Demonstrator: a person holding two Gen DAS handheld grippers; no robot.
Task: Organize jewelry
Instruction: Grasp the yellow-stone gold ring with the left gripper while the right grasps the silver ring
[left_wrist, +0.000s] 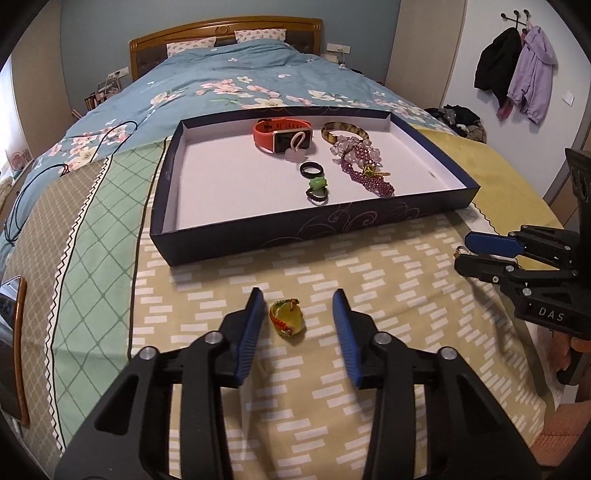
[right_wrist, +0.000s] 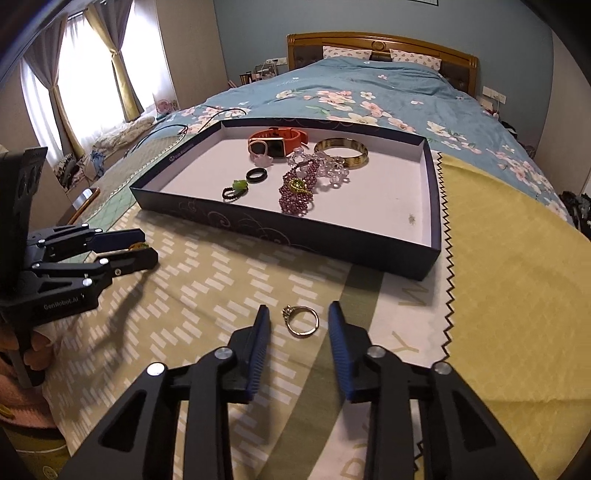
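Black left gripper (left_wrist: 298, 299) and right gripper (right_wrist: 297, 314), ribbed blue pads, silver screws

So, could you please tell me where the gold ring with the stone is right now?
In the right wrist view, the gold ring lies on the bedspread between the right gripper's jaws, untouched, just in front of the dark jewelry box.

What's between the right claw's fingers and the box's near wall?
In the right wrist view, the metal ring lies between the right claw's fingers, untouched. Beyond it, only patterned bedcover runs up to the box's near wall.
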